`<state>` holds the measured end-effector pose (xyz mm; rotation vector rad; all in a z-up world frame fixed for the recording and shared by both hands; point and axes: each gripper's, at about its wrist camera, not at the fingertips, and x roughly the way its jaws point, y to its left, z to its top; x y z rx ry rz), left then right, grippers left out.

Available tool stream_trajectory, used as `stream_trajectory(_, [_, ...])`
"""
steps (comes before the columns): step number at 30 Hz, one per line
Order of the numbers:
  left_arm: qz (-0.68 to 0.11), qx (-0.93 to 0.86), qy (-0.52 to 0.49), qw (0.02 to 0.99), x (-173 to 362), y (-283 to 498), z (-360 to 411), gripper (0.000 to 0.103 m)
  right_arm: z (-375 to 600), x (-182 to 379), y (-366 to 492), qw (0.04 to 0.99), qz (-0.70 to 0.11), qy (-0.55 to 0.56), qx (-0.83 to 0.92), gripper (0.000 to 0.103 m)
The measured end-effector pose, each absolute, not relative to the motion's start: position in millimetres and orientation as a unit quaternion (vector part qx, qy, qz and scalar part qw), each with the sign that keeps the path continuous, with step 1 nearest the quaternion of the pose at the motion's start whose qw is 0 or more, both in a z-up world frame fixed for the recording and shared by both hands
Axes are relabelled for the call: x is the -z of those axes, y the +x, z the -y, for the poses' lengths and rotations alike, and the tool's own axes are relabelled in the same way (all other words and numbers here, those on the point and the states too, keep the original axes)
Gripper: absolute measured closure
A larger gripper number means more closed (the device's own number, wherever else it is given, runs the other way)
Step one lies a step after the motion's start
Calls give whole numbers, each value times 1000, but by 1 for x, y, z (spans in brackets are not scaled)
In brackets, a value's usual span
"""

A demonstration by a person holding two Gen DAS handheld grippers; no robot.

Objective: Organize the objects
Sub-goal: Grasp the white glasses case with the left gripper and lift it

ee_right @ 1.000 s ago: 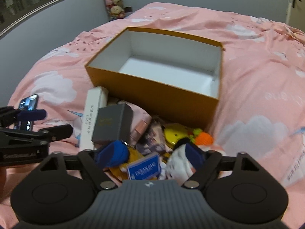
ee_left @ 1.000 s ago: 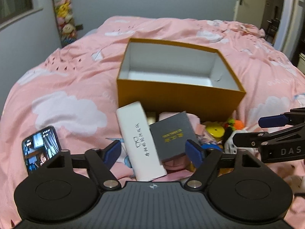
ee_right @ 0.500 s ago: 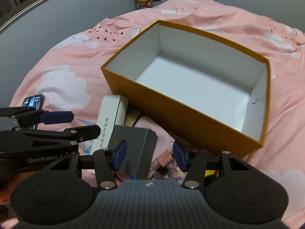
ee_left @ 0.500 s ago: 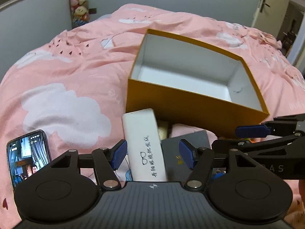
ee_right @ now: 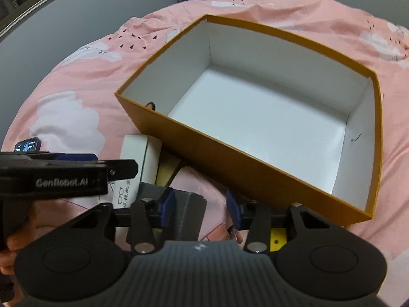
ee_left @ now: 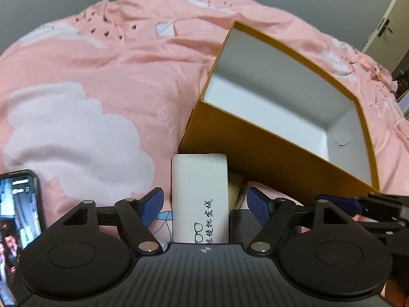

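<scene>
Both grippers have dropped closer since a sec ago, so the small toys on the right are out of view now. Left gripper (ee_left: 203,203) is wide open, straddling the white glasses case (ee_left: 200,199), pads not touching it yet. Right gripper (ee_right: 200,208) is open too, narrower, its left pad against the dark grey box (ee_right: 188,216), which leans on the pile just in front of the orange box (ee_right: 255,168). That box is empty, so nothing's sorted yet imo. To do this well: centre the case btwn the pads, close square on its long sides, lift clear of the near wall w/o nudging it.
</scene>
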<state>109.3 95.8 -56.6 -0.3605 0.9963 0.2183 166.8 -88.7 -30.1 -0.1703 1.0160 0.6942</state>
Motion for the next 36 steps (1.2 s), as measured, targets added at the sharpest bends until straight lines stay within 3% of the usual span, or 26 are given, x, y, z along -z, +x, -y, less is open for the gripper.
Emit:
stream_trajectory(10, [-515,-111,-166,834,80,127,-95,17,92,38,175,798,-495,-43,-341,61])
stream_trajectory(14, [-519,-112,-174,830,85,129,-95,25,89,39,176,796,-495,-45,-346,61])
stream_trajectory(16, [-518,-114,-170,831,86,128,-94,34,88,39,177,794,-497,-46,-348,61])
stream_trajectory(20, [-507,-110,-178,836,84,121,-96,35,86,38,173,793,-496,-51,-349,64])
stream_trajectory(23, [-494,-106,-170,846,77,115,-94,35,88,37,170,793,-499,-50,-346,78])
stream_trajectory(36, [-421,-110,-134,890,41,100,-85,35,94,12,156,816,-468,-71,-333,77])
